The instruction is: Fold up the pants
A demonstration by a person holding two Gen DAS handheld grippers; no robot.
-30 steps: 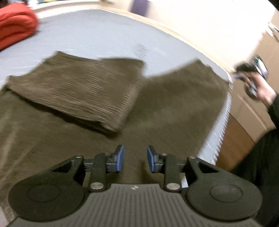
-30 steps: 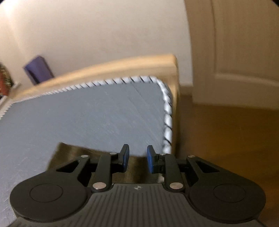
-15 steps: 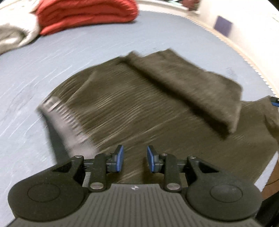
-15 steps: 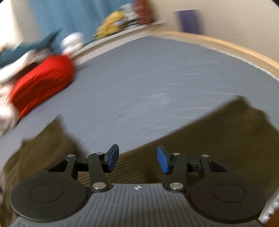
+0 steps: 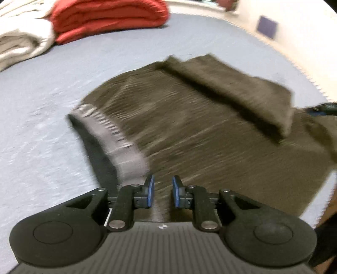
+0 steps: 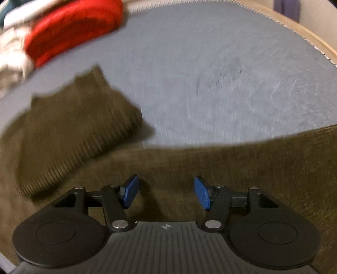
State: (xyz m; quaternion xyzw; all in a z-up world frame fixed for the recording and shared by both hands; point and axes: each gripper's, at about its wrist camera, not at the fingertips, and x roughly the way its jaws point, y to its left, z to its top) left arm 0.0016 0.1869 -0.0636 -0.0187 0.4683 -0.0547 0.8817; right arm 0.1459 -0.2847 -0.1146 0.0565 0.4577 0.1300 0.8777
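Observation:
Brown corduroy pants [image 5: 189, 130] lie on the blue-grey bed, with the legs folded over the seat into a thick flap [image 5: 242, 92]. The grey waistband lining [image 5: 118, 139] shows at the left, turned up. My left gripper [image 5: 162, 194] hovers just above the waistband end, jaws a narrow gap apart with nothing between them. In the right wrist view the pants [image 6: 210, 168] fill the lower half and the folded flap [image 6: 80, 130] lies to the left. My right gripper [image 6: 166, 192] is wide open and empty just above the cloth.
A folded red blanket [image 5: 109, 19] and a cream blanket [image 5: 21, 44] lie at the far side of the bed [image 5: 42, 105]. The bed's piped edge [image 5: 305, 69] and wooden frame [image 6: 311, 35] run along the right. The red blanket also shows in the right wrist view [image 6: 73, 27].
Both grippers swung round toward the pants. The left moved to the waistband end. The right turned from the bed corner and door to above the cloth, and its jaws opened wider.

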